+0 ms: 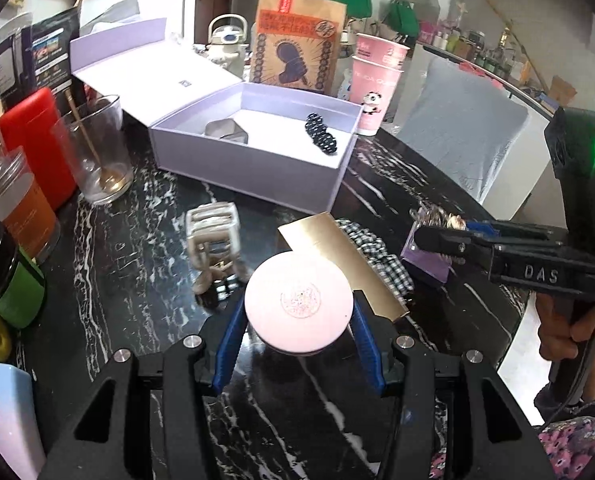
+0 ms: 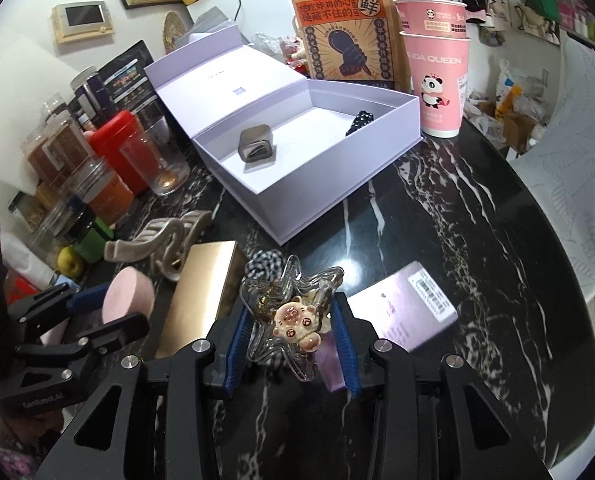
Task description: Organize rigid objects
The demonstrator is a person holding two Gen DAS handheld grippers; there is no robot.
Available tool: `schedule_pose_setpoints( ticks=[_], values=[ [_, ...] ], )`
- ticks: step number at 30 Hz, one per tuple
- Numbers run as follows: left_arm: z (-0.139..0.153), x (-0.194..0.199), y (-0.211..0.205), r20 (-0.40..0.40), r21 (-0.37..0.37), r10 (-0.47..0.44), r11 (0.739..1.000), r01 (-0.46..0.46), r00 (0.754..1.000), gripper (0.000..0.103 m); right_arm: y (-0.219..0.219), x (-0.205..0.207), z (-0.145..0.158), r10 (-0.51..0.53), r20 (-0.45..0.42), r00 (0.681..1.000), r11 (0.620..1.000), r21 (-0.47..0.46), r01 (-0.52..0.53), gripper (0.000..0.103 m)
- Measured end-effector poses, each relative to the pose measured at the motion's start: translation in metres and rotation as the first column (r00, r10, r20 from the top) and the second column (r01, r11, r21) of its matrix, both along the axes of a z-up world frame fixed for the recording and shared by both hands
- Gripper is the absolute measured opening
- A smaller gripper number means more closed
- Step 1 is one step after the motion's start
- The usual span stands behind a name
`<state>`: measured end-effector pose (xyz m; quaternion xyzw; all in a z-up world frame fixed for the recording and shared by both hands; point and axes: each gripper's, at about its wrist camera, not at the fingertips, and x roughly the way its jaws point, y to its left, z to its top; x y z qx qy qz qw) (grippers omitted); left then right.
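Left gripper [image 1: 299,316] clamps the pink round compact [image 1: 299,306]; right gripper [image 2: 289,336] pinches the clear star hair claw [image 2: 289,312]. Lavender box [image 2: 329,184] lies ahead: carry both level, release low inside.

1. My left claw [image 1: 299,320] is matte black, with ribbed blue pads on its fingers [image 1: 228,344] and silver screw heads at the pivots.
2. My right claw [image 2: 291,344] has the same build; its side reads "DAS" and shows a green light.
3. I wear a purple floral sleeve [image 1: 569,448].
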<state>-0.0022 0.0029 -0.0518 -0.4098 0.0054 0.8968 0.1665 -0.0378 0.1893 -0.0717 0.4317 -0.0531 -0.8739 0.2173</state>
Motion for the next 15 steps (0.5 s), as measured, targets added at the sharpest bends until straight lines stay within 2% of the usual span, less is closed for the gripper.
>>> schedule_pose_setpoints(
  ticks=[7, 15],
  values=[
    [0.007, 0.0, 0.014, -0.022, -0.005, -0.048, 0.999, 0.048, 0.999, 0.05, 0.004, 0.018, 0.005, 0.005, 0.005, 1.0, 1.0, -0.013, -0.005, 0.038],
    [0.022, -0.007, 0.023, -0.054, -0.003, -0.105, 0.995, 0.105, 0.993, 0.05, 0.006, 0.032, 0.023, 0.017, -0.044, 0.999, 1.0, -0.014, -0.018, 0.038]
  ],
)
